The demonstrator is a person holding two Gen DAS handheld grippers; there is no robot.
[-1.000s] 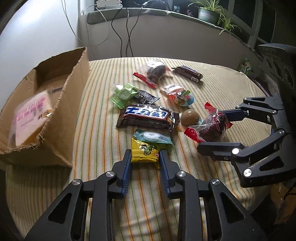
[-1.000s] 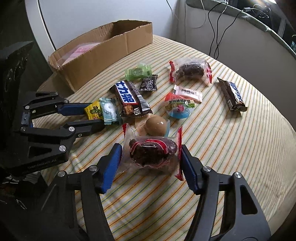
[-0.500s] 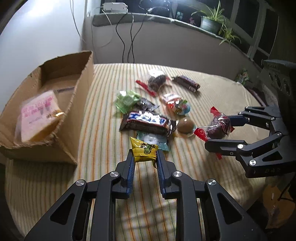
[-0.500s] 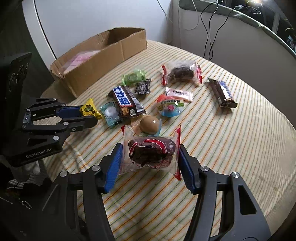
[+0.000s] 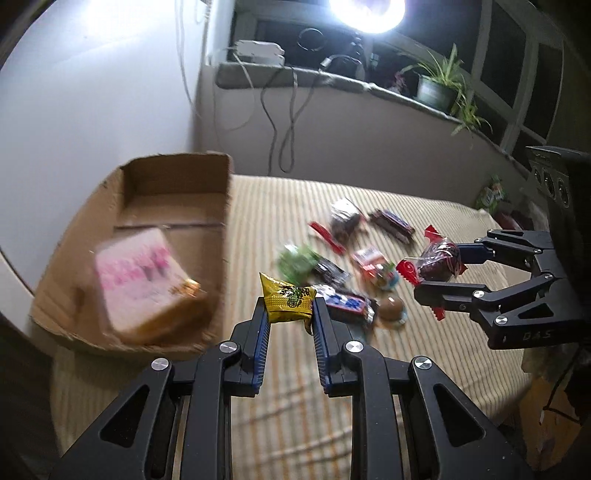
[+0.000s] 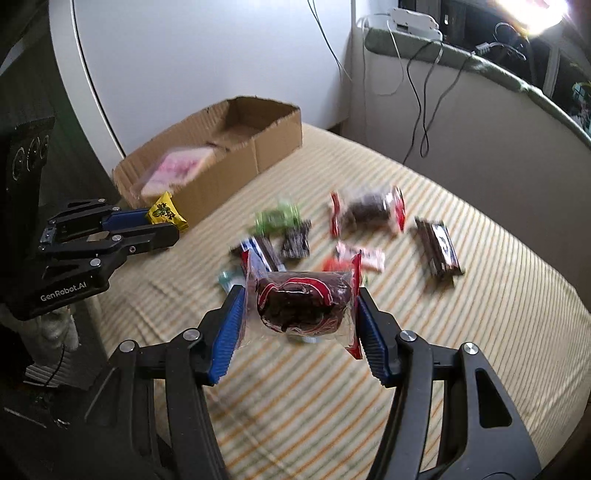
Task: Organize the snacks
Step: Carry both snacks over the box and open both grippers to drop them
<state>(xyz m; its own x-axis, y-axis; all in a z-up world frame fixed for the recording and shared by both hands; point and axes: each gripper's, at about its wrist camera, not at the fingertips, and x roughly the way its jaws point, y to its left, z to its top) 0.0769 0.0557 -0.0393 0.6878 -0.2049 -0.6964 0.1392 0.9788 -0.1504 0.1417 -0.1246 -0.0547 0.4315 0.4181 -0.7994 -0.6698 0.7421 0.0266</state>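
My left gripper (image 5: pixel 289 314) is shut on a yellow snack packet (image 5: pixel 287 300) and holds it in the air beside the near right corner of a cardboard box (image 5: pixel 122 229); the packet also shows in the right wrist view (image 6: pixel 165 213). My right gripper (image 6: pixel 298 314) is shut on a clear red-edged packet with a dark snack (image 6: pixel 300 301), lifted above the table; it also shows in the left wrist view (image 5: pixel 439 262). A pink-labelled pack (image 5: pixel 142 286) lies in the box. Several snacks, among them a blue chocolate bar (image 5: pixel 347 304), lie on the striped tablecloth (image 6: pixel 461 332).
A second red-edged dark snack (image 6: pixel 369 212), a dark bar (image 6: pixel 437 251) and a green packet (image 6: pixel 277 219) lie on the cloth. Behind the table runs a ledge with cables (image 5: pixel 280 122) and a potted plant (image 5: pixel 436 86). A bright lamp (image 5: pixel 365 11) glares above.
Both grippers have risen with their snacks. The left gripper has carried the yellow packet up and left toward the box; the view has tilted up and blurred.
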